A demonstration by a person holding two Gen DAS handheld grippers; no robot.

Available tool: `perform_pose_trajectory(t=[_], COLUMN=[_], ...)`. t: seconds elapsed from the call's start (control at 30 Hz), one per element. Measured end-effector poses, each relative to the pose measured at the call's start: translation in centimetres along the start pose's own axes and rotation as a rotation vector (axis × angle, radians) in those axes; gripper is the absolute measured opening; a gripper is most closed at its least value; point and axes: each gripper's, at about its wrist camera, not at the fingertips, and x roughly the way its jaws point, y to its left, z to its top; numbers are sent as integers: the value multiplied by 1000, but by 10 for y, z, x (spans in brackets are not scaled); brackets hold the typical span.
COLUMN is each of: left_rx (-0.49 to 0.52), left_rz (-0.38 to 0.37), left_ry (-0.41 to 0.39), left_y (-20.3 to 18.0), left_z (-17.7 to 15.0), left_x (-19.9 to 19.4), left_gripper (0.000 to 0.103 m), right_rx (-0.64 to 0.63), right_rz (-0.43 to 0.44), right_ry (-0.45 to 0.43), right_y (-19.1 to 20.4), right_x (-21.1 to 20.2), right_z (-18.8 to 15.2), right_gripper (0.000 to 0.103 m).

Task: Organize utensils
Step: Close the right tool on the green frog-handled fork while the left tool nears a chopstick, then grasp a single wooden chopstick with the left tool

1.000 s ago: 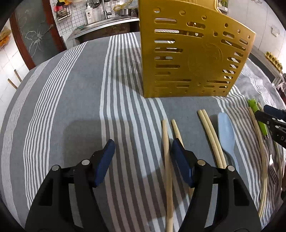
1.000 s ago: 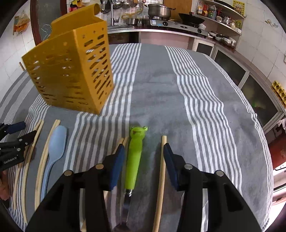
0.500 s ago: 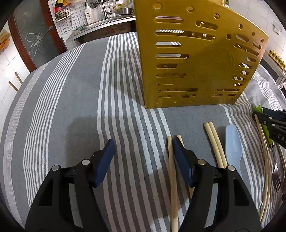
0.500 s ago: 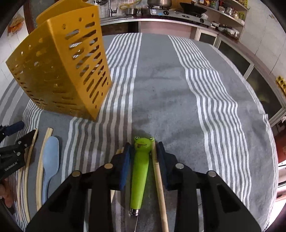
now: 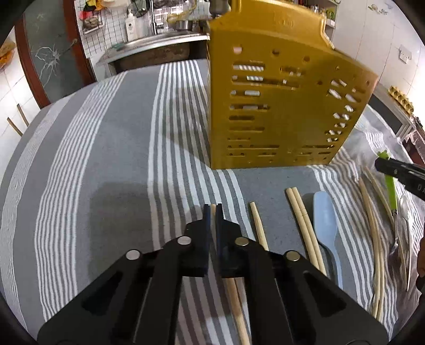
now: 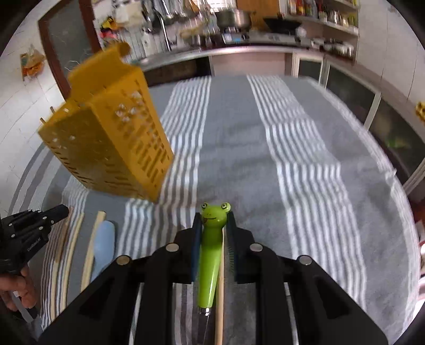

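Note:
A yellow perforated utensil holder [image 5: 281,106] stands on the striped cloth; it also shows in the right wrist view [image 6: 109,138]. My left gripper [image 5: 212,212] is shut on a wooden chopstick [image 5: 236,302] in front of the holder's left corner. My right gripper [image 6: 213,223] is shut on a green frog-handled utensil [image 6: 211,252] together with a wooden chopstick [image 6: 220,297], lifted off the cloth. More chopsticks [image 5: 305,228] and a blue spoon [image 5: 325,225] lie on the cloth between the grippers.
The table is covered by a grey cloth with white stripes [image 5: 119,159]. Thin curved chopsticks [image 5: 374,238] and a metal spoon [image 5: 406,212] lie at the right. A kitchen counter with a sink [image 5: 159,42] and a stove with pots [image 6: 239,24] stand behind.
My left gripper has closed on a chopstick. My right gripper, shut on the frog utensil and a chopstick, has risen from the cloth and tilted, and the view is blurred.

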Motion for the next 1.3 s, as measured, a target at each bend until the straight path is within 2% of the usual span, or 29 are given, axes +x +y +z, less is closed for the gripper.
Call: perform_pose_trajectory(t=[0.4, 0.47, 0.57, 0.6, 0.67, 0.7, 0.8, 0.9, 1.0, 1.03, 1.07, 1.17, 1.3], left_rx=[-38, -34, -57, -56, -62, -50, -36, -17, 20, 15, 8, -28, -43], left_rz=[-79, -85, -114, -107, -89, -68, -12, 14, 38, 32, 28, 13, -32], left_ry=[-85, -60, 16, 43, 76, 87, 100, 104, 98, 103, 105, 109, 48], left_y=[17, 16, 16, 15, 12, 9, 3, -1, -8, -9, -9, -4, -1], left_z=[-8, -6, -2, -2, -5, -7, -7, -3, -1, 0, 2, 10, 15], left_x=[-41, -37, -19, -12, 1, 7, 17, 25, 30, 30, 30, 26, 2], left_gripper=[0, 0, 0, 2, 33, 38, 42, 41, 32, 23, 6, 4, 4], right_rx=[-27, -32, -43, -40, -38, -37, -37, -41, -35, -35, -37, -40, -44], right_rz=[42, 47, 43, 44, 47, 50, 53, 54, 54, 56, 56, 58, 66], right_ry=[-214, -210, -208, -208, -205, -203, -199, -196, -193, -192, -192, -194, -214], right_y=[0, 0, 0, -1, -1, -2, -3, -3, -4, -3, -3, -1, 2], right_x=[-71, -71, -69, -69, -68, -67, -65, -62, -61, -61, -61, -63, -72], right_z=[-10, -9, -6, -6, -5, -5, -5, -5, -4, -4, -4, -3, -2], right_gripper=[19, 19, 19, 19, 19, 19, 19, 19, 19, 19, 19, 19, 19])
